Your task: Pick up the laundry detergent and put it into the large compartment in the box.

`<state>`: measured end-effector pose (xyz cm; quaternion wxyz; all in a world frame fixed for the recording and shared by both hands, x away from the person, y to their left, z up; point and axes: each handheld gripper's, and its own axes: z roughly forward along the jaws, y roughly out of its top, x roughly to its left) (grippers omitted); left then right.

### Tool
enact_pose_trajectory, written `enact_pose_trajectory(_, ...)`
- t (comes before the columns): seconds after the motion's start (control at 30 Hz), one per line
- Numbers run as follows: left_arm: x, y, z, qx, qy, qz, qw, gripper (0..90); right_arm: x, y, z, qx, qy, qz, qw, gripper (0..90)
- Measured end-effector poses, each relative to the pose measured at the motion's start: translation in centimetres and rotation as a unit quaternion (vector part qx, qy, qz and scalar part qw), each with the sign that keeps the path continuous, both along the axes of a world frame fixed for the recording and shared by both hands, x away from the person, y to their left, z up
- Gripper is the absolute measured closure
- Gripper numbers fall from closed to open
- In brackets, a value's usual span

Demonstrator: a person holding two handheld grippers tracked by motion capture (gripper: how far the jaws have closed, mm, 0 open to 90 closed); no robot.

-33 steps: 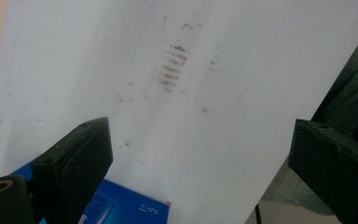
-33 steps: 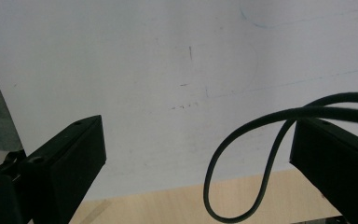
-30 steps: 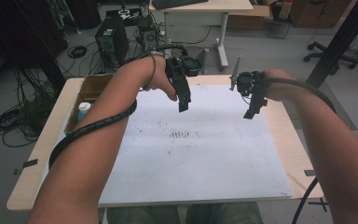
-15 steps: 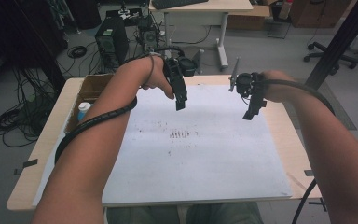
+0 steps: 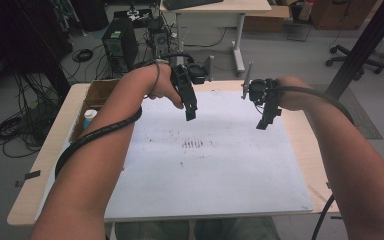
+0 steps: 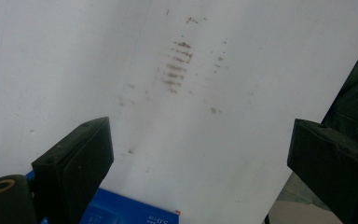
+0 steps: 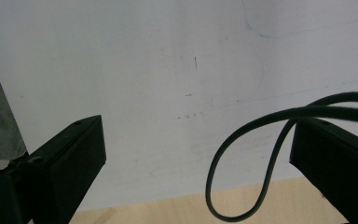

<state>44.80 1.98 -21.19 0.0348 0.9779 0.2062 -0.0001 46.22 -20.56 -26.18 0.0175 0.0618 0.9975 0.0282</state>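
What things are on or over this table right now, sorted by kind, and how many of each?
Grippers, held above the sheet: 2, the left gripper and the right gripper, both with jaws apart and holding nothing.
White sheet with faint smudges: 1.
Cardboard box at the left edge: 1.
Small bottle with a blue cap, in that box: 1.
Total: 5.

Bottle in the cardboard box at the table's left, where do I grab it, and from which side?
Take the bottle by its blue-capped top, probably straight down from above: the cardboard box is open-topped and its walls block the sides. The left gripper is nearer.
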Motion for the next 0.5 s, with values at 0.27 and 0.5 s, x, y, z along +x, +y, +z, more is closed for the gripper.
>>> enact_pose_trajectory(0.27,-0.54,0.32,0.53,0.000,-0.002,-0.002,1.0000,7.2,-0.29,0.12,0.58,-0.002,-0.006,-0.001,1.0000,3.0)
enact_pose_trajectory(0.5,-0.78,0.29,0.33,0.003,0.002,-0.005,1.0000,7.3,-0.35,-0.54,0.91,-0.002,-0.009,-0.007,0.9999,3.0)
